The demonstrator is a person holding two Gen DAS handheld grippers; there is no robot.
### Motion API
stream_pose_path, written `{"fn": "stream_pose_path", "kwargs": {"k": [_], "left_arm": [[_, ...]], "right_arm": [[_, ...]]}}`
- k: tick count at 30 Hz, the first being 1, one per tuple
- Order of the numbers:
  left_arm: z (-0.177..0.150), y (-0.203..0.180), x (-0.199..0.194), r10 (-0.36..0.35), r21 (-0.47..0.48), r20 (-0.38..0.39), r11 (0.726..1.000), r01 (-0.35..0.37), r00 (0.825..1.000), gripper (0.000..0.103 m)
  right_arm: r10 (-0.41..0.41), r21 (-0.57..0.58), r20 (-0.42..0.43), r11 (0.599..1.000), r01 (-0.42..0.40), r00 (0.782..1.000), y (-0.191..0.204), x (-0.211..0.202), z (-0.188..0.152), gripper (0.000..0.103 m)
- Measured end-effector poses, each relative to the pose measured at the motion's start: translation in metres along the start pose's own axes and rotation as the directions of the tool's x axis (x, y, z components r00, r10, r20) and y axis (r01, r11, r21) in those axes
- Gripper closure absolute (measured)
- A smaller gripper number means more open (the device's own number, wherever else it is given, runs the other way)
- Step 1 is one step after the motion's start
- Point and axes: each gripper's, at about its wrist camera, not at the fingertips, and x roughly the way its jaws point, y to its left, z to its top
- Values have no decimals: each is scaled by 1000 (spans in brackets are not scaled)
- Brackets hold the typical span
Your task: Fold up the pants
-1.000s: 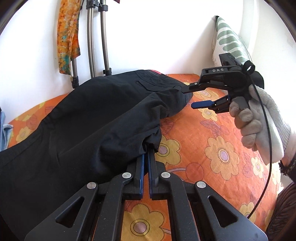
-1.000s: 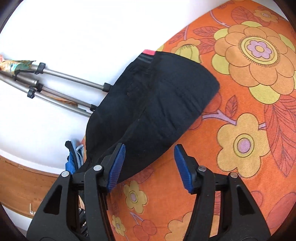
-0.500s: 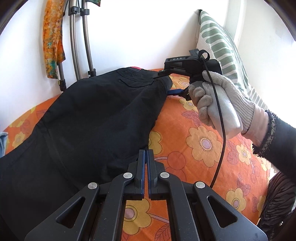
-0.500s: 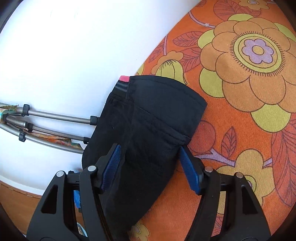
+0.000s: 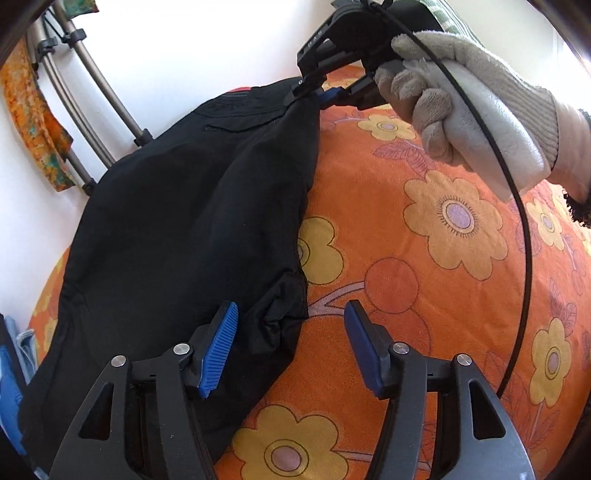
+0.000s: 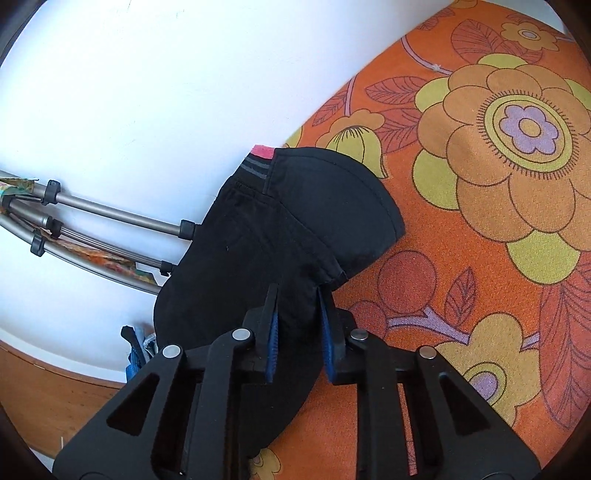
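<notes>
Black pants (image 5: 192,206) lie folded lengthwise on an orange flowered bedspread (image 5: 424,266), waistband with a pink and grey band toward the wall. My left gripper (image 5: 290,345) is open, its blue pads either side of a bunched edge of the pants, holding nothing. My right gripper (image 6: 297,332) is shut on the pants (image 6: 288,229) near the waist end. It also shows in the left wrist view (image 5: 317,92), held by a gloved hand (image 5: 472,96) at the far corner of the pants.
Metal tripod legs (image 6: 110,221) lean on the white wall behind the pants. A colourful cloth (image 5: 37,125) hangs at the left. A striped pillow (image 5: 447,14) stands at the back right. Blue fabric (image 5: 11,387) lies at the left edge.
My left gripper has opened and let go of the pants edge. My right gripper has closed on the pants near the waist.
</notes>
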Motion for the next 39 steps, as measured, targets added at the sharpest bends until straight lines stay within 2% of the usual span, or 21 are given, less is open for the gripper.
{"fn": "stream_pose_path", "kwargs": {"k": [1, 3, 4, 7, 12, 14, 17, 24, 26, 30, 33, 36, 39], "left_arm": [[1, 4, 1, -20, -14, 12, 1000, 20, 1000, 46], [4, 13, 5, -40, -37, 7, 998, 41, 999, 77], [5, 17, 6, -38, -38, 0, 999, 38, 999, 89], [5, 25, 1, -77, -66, 16, 995, 78, 997, 91], [6, 20, -30, -119, -80, 90, 989, 127, 989, 92], [8, 15, -38, -127, -78, 105, 988, 135, 986, 93], [11, 5, -45, -180, -83, 125, 978, 191, 976, 93], [30, -52, -54, -307, -15, 163, 949, 314, 938, 93], [40, -72, -58, -354, 11, 176, 934, 358, 919, 93], [51, -107, -59, -409, 50, 186, 912, 407, 894, 93], [51, -119, -54, -420, 59, 175, 907, 417, 890, 93], [51, -121, -49, -415, 43, 157, 910, 413, 896, 92], [46, -121, -57, -396, 25, 149, 917, 397, 906, 87]], "right_arm": [[3, 1, -3, 1000, -3, 1000, -1, 1, 0, 84], [9, 2, -6, 1000, -9, 1000, -2, 2, 1, 84], [12, 1, -8, 1000, -12, 1000, -3, 3, 1, 84], [7, -18, -7, 1000, -7, 1000, -1, 3, 1, 85], [-33, -72, 8, 997, 34, 999, 6, -2, 0, 91], [-62, -121, 29, 991, 65, 998, 13, -13, -2, 92], [-108, -198, 67, 973, 119, 992, 20, -37, -7, 93], [-188, -188, 136, 959, 212, 973, -10, -111, -15, 93], [-223, -164, 158, 955, 249, 962, -27, -135, -16, 93], [-308, -105, 172, 939, 328, 936, -66, -176, -20, 93], [-356, -76, 153, 926, 371, 922, -95, -190, -24, 93], [-376, -84, 140, 917, 389, 916, -105, -191, -28, 92], [-384, -88, 117, 915, 395, 916, -105, -188, -28, 84]]}}
